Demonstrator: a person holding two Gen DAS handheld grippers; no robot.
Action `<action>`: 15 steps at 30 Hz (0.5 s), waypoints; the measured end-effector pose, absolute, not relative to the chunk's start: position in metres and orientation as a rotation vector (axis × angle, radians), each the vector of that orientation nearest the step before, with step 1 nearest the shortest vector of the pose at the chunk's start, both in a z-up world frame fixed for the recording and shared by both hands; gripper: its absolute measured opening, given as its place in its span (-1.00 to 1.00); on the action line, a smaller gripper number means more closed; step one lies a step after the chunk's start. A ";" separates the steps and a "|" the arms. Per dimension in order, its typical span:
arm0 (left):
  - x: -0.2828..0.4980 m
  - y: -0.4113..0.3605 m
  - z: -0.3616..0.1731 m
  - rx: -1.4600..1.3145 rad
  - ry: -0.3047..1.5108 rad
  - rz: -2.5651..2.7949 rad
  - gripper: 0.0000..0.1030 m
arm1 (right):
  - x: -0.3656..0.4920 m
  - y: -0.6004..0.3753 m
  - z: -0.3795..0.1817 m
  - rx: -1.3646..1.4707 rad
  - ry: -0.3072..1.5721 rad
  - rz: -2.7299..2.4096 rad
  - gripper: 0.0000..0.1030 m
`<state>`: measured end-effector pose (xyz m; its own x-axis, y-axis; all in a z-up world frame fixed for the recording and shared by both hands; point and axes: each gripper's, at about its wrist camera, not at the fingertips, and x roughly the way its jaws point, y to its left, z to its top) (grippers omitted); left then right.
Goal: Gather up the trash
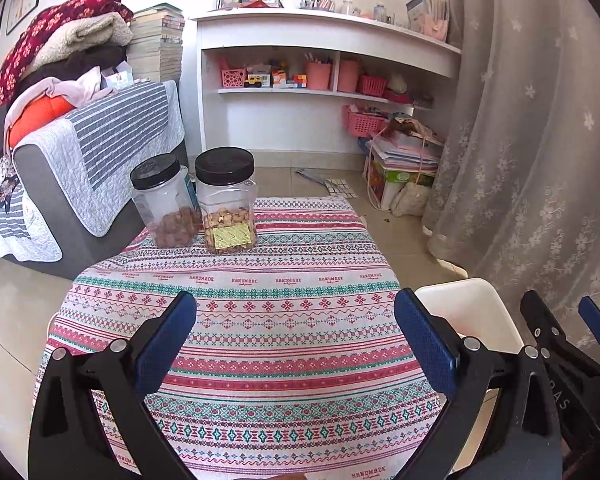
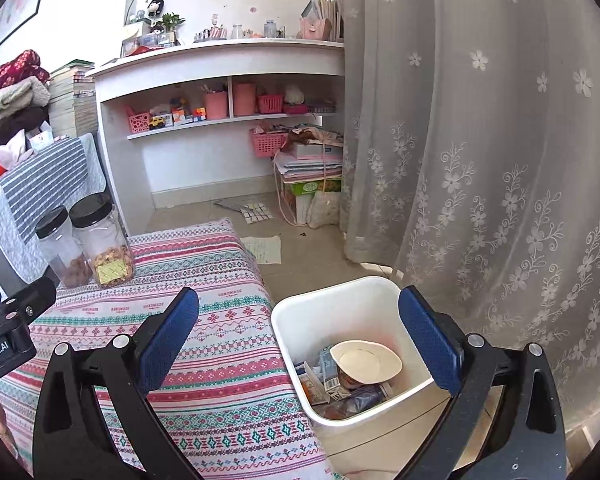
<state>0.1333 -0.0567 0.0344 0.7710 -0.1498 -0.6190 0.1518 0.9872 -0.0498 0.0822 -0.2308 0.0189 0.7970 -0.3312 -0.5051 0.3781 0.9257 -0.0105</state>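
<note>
1. Evidently both tongs, left [image 1: 296,344] and right [image 2: 300,340], gaped wide, holding nothing.
2. Trash [image 2: 356,376] lay in the bin [image 2: 288,320], lower right of the frame, just beside the worktop [image 2: 220,360] for short drops.
3. Two jars [image 1: 224,200] stood upper left, likely kept.

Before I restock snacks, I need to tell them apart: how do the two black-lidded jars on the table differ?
The left jar looks narrower and rounder, with a smaller lid; the right jar is wider and squarer. The left jar holds darker reddish-brown pieces; the right jar holds paler tan ones. Only the right jar shows a yellow label low on its front. Both are clear plastic, upright, black-lidded, mostly empty, side by side on the patterned tablecloth.
</note>
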 end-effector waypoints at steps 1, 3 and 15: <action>0.133 -0.057 0.035 0.005 0.669 -0.163 0.87 | 0.083 -0.230 0.019 0.093 0.526 -0.378 0.86; 0.134 -0.057 0.034 0.007 0.668 -0.165 0.87 | 0.083 -0.230 0.019 0.100 0.524 -0.374 0.86; 0.135 -0.061 0.032 0.002 0.656 -0.220 0.74 | 0.083 -0.235 0.022 0.127 0.508 -0.381 0.86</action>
<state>0.1349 -0.0615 0.0318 0.7699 -0.2019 -0.6054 0.2034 0.9768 -0.0671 0.0828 -0.2355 0.0224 0.8054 -0.3236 -0.4966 0.3859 0.9222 0.0248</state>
